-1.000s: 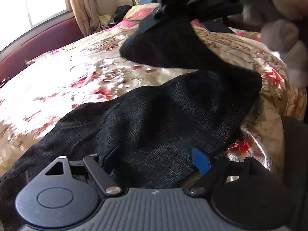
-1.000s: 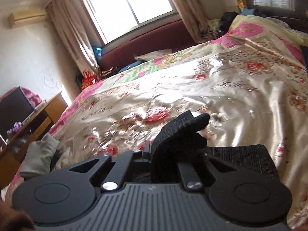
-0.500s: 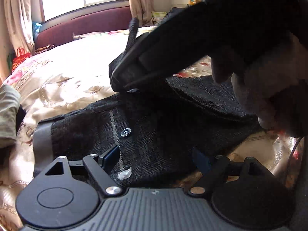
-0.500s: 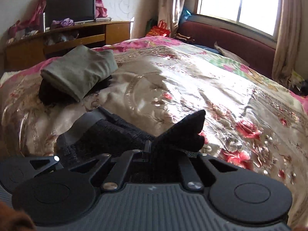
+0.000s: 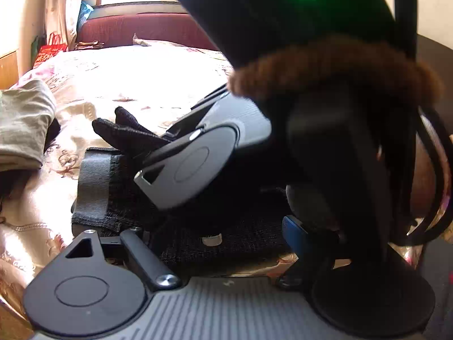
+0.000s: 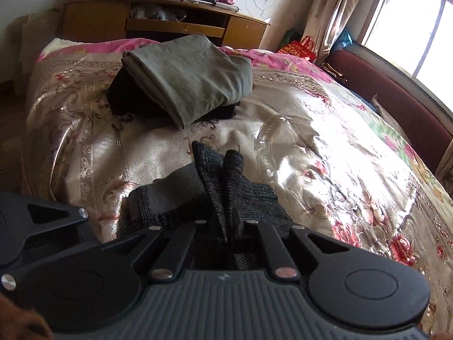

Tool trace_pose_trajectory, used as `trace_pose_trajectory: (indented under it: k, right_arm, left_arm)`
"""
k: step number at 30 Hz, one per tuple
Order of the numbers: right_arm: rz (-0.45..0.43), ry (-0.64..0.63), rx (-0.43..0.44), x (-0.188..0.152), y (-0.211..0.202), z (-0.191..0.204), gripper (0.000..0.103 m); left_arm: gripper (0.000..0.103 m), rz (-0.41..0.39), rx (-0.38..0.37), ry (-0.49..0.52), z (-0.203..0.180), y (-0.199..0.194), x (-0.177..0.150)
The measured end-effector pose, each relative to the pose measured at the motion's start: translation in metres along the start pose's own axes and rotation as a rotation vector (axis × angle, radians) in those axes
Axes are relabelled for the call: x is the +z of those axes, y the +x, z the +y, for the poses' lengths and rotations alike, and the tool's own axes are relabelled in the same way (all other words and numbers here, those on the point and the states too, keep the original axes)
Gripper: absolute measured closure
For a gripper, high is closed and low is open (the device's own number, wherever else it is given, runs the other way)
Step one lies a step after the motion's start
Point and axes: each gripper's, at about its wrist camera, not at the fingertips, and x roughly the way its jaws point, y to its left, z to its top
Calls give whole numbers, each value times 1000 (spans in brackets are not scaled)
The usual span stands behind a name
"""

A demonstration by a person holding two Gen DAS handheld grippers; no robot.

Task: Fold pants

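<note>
The black knit pants (image 5: 192,235) lie on the floral bedspread (image 5: 136,79), grey waistband (image 5: 93,181) to the left. My left gripper (image 5: 218,235) is open, low over the pants, blue pad (image 5: 291,232) at the right. My right gripper (image 6: 226,226) is shut on a bunched end of the pants (image 6: 220,170) and holds it above the waistband (image 6: 167,192). It also shows in the left wrist view (image 5: 158,147), crossing over the pants with cloth (image 5: 124,133) sticking out of its jaws.
A folded olive garment (image 6: 187,76) on a dark one (image 6: 127,96) lies further up the bed, also in the left wrist view (image 5: 22,121). A wooden desk (image 6: 158,25) stands behind; a maroon sofa (image 6: 396,90) and window are at the right.
My right gripper has carried the pant end across over the waistband, and both views have swung round toward the desk. The left gripper has stayed open over the pants.
</note>
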Motion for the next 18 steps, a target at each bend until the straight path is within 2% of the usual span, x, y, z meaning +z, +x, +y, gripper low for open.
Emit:
trace_pose_trajectory:
  k: [7, 10, 12, 15, 18]
  right_arm:
    - [-33, 1, 36, 8, 6, 11, 97]
    - [-54, -43, 60, 11, 6, 19, 96]
    - [-28, -74, 87, 8, 13, 25, 95]
    - [0, -11, 159, 5, 25, 21, 87]
    - [-15, 103, 218, 7, 17, 6, 85]
  left_arm:
    - [7, 5, 26, 6, 2, -11, -3]
    - [7, 20, 48, 22, 1, -12, -5]
    - [8, 49, 68, 27, 1, -8, -5]
    - [8, 76, 80, 18, 3, -6, -4]
    - [7, 68, 67, 20, 5, -13, -5]
